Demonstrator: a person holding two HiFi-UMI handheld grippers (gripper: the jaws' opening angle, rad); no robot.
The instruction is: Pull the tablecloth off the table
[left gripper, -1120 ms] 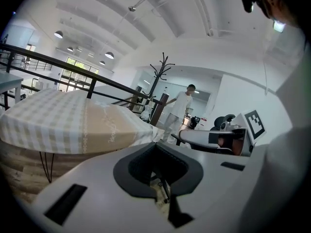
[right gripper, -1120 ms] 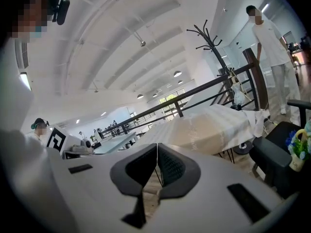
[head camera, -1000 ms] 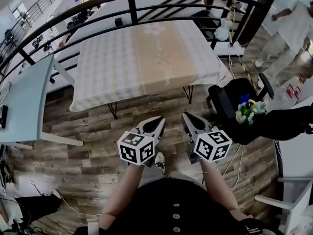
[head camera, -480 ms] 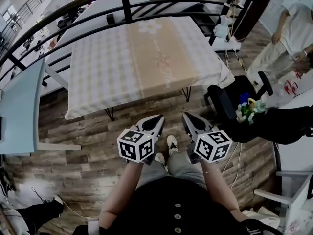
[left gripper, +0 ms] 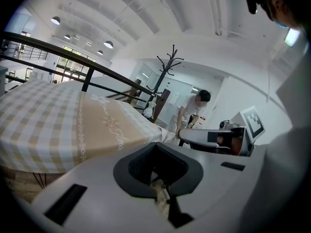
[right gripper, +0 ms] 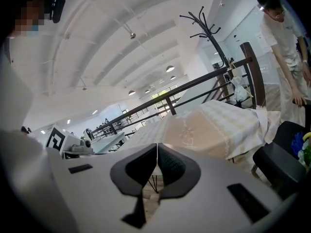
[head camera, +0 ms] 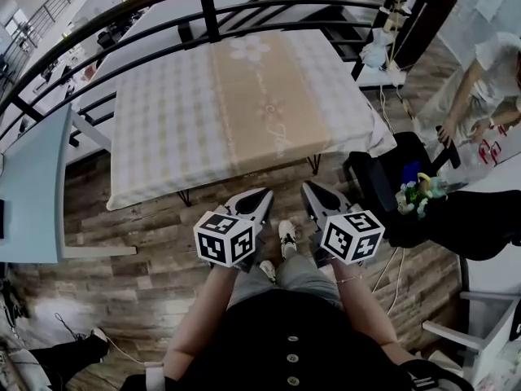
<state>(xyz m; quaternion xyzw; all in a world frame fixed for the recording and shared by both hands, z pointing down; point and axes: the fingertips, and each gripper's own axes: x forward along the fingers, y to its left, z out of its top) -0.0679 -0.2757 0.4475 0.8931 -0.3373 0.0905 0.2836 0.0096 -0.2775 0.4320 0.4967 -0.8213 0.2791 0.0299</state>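
Since a second ago you have stepped toward the table (head camera: 313, 163), so the tablecloth (head camera: 244, 112) now lies closer ahead of both tongs, and the person (head camera: 488, 80) far off to the right of them has bent down toward the black chair (head camera: 378, 177). Your left tongs (head camera: 262, 194) and right tongs (head camera: 308, 187) sit side by side, a little apart, both aimed at the cloth's near hem. Each pair is pressed together at the tips with nothing caught in it, and neither touches the cloth. That cloth covers the whole tabletop in front of the tongs and hangs over its edges. Its beige middle strip with a flower pattern runs straight away from the tips, with pale checks to either side. Its near right corner droops in folds ahead and to the right of your right tongs. Beyond the table, farthest from the tips, curves a dark railing (head camera: 203, 10). A pale blue tabletop (head camera: 37, 186) stands well to the left of your left tongs. Your shoe (head camera: 285, 239) shows on the wood floor (head camera: 122, 275) between and below the tongs.
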